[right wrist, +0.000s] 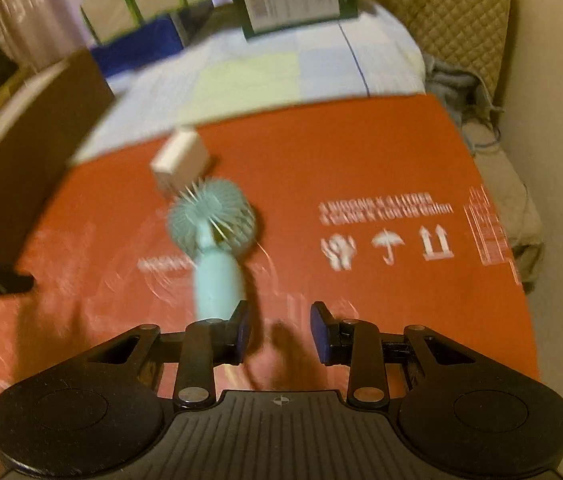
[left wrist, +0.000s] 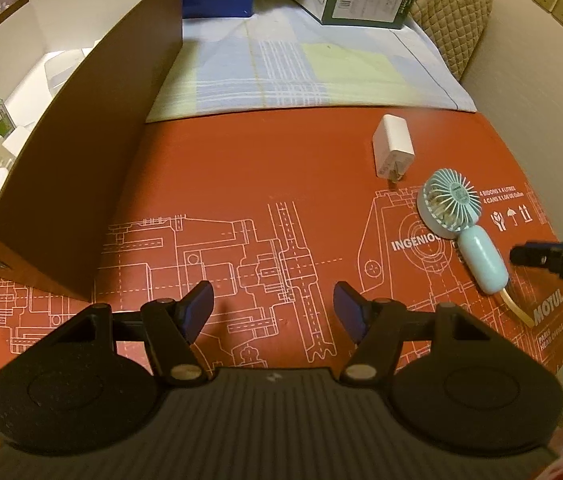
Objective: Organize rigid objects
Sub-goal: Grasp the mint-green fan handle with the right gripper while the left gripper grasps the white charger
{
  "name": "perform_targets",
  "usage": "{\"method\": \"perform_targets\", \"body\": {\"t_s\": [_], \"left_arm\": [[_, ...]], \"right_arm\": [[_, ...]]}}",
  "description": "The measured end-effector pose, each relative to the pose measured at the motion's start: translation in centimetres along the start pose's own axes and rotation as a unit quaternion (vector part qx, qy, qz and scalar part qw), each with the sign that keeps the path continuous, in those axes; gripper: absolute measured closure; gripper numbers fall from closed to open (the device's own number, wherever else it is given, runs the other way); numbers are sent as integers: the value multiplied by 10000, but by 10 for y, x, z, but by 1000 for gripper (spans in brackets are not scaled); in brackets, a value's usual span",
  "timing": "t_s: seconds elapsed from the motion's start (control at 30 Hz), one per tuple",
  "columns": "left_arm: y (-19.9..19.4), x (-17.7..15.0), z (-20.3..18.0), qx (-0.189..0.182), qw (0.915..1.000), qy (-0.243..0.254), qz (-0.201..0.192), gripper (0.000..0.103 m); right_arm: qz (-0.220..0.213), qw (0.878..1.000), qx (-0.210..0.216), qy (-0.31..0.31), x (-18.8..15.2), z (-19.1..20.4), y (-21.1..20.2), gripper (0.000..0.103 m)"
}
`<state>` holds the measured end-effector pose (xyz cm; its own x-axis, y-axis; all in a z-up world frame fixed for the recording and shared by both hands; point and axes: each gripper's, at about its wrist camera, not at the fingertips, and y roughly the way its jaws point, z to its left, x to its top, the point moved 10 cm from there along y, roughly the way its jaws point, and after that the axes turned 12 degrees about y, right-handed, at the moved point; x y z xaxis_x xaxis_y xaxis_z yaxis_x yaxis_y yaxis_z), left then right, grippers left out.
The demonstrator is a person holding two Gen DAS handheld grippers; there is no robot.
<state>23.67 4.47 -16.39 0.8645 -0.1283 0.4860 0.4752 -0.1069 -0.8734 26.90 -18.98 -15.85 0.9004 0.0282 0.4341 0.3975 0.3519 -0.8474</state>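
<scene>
While both grippers hung above the red mat (left wrist: 241, 168), the readings below applied.

Fan position: the small blue fan (left wrist: 461, 228) lay flat on the mat toward its right side, with a white charger (left wrist: 393, 148) just beside its head at about 11 o'clock in the left wrist view.

Fan long axis: in the left wrist view it ran from the round head at 11 o'clock down to the handle at 5 o'clock; in the right wrist view it ran nearly straight along the 12-to-6 line, head far, handle near.

Bearing from right gripper (right wrist: 279, 330): the fan (right wrist: 213, 248) lay at about 11 o'clock, its handle end reaching down to the left finger (right wrist: 241, 330) and offset to that side, not between the fingers.

Right gripper state: fingers stood partly apart with nothing between them.

Bearing from left gripper (left wrist: 273, 308): the fan lay at about 2 o'clock, well apart.

Left gripper state: fingers stood wide apart and empty.

Nearer hand: the right one; its tip showed in the left wrist view just beside the handle at 3 o'clock.

Judged requirement: the right gripper would need a small shift toward 9 o'clock to straddle the handle across its narrow width.

Destination: the brown box (left wrist: 81, 152) stood at 10 o'clock from the left gripper, already holding packets.
</scene>
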Motion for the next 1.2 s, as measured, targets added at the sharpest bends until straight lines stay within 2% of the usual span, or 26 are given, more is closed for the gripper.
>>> {"method": "perform_targets", "body": {"t_s": [0.07,0.13,0.4,0.53,0.67,0.97,1.2], "left_arm": [[0,0,-1,-27,10000,28,-6,40],[1,1,-3,-52,10000,68,-22,40],[2,4,-14,-163,9996,208,-104,40],[5,7,-21,-215,9993,292,-109,40],[10,17,-30,-250,9986,439,-167,40],[33,61,-65,-472,9932,980,-424,41],[63,96,-86,-559,9886,1295,-517,43]], "right_arm": [[-45,9997,226,-91,2,14,-3,73],[-3,9993,266,-253,0,26,1,73],[76,9979,-45,-641,-8,39,29,73],[120,9978,-34,-652,-6,38,39,73],[-86,9977,-167,-657,2,34,42,73],[-452,9973,-574,-95,38,-2,49,73],[-630,9951,-700,307,60,-24,50,73]]}}
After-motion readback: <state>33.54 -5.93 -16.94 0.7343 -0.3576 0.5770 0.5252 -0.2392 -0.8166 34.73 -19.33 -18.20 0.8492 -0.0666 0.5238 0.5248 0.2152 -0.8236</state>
